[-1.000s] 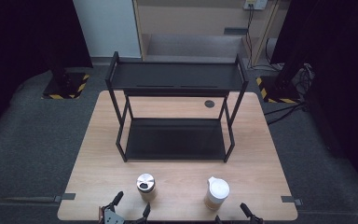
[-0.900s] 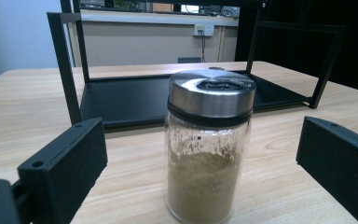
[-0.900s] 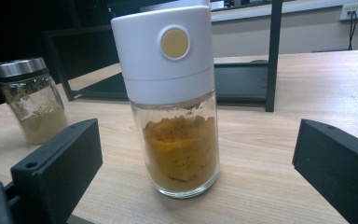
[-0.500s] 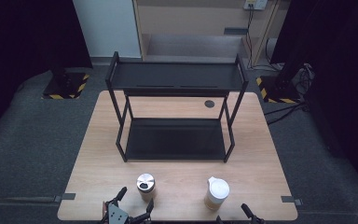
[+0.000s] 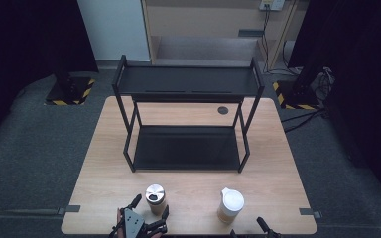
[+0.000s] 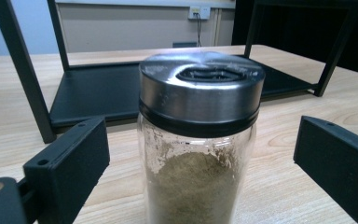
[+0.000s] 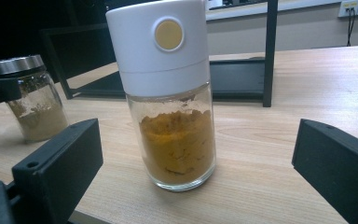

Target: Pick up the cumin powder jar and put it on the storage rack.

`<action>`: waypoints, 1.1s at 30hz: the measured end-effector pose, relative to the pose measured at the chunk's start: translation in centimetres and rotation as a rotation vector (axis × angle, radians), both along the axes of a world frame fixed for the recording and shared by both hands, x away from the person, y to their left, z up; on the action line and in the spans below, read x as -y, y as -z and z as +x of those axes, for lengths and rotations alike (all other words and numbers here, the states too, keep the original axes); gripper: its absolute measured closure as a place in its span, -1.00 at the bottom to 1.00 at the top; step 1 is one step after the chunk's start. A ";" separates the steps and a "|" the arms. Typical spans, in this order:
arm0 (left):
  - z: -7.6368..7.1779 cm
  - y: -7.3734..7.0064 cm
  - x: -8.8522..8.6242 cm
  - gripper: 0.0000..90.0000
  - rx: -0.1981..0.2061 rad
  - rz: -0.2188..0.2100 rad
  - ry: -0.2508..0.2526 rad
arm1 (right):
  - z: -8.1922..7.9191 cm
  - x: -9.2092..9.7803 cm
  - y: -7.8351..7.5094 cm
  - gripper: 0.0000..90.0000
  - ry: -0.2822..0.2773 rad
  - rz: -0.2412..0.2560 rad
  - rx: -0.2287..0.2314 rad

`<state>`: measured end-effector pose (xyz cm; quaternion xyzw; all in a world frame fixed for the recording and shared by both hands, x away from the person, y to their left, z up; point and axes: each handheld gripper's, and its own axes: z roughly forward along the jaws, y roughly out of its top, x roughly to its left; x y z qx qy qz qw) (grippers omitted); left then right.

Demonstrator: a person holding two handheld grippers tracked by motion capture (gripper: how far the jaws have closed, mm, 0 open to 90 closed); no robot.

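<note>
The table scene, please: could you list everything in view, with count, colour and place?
Table: one, light wood, centre.
Shelf rack: one, black, two tiers, on the table's far half.
Metal-lidded jar: one, clear glass with brownish powder, front left, between the left jaws.
White-capped jar: one, clear glass with orange powder, front right.
Grommet: one, dark, behind the rack.
Left gripper: black, open, bottom edge.
Right gripper: black, open around the white-capped jar.

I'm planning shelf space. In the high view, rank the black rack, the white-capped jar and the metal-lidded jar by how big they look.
1. Black rack, by far the largest.
2. White-capped jar and metal-lidded jar look much alike; the white-capped one seems slightly bigger, but not clearly enough to rank.
</note>
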<state>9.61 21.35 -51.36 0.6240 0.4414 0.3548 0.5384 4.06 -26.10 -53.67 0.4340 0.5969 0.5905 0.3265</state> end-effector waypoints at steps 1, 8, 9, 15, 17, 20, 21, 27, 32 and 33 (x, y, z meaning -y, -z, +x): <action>0.1 0.0 0.1 -0.94 -0.002 0.001 -0.001 | 0.0 0.0 0.0 -0.97 0.001 0.000 0.000; 0.6 -0.1 0.6 -0.86 -0.023 0.017 -0.019 | -0.1 0.2 0.1 -0.96 0.006 0.002 -0.004; 0.7 -0.1 0.7 -0.85 -0.026 0.020 -0.022 | -0.1 0.2 0.1 -0.96 0.008 0.003 -0.004; 1.0 -0.2 0.9 -0.66 -0.035 0.029 -0.023 | -0.2 0.3 0.1 -0.96 0.011 0.005 -0.004; 1.1 -0.3 0.8 -0.56 -0.040 0.033 -0.016 | -0.2 0.3 0.1 -0.96 0.011 0.005 -0.004; 1.2 -0.3 0.7 -0.43 -0.048 0.032 -0.011 | -0.3 0.3 0.1 -0.96 0.013 0.005 -0.003; 1.2 -0.3 0.8 -0.37 -0.045 0.030 -0.017 | -0.3 0.3 0.1 -0.96 0.014 0.007 -0.003; 1.2 -1.0 0.7 -0.33 -0.068 0.034 -0.017 | -0.5 0.4 0.1 -0.96 0.013 0.009 0.001; 0.9 -1.4 0.2 -0.33 -0.069 0.012 -0.015 | -0.6 0.3 -0.2 -0.96 0.006 0.006 0.014; 0.8 -1.6 0.1 -0.33 -0.065 0.008 -0.014 | -0.7 0.3 -0.3 -0.96 0.004 0.004 0.015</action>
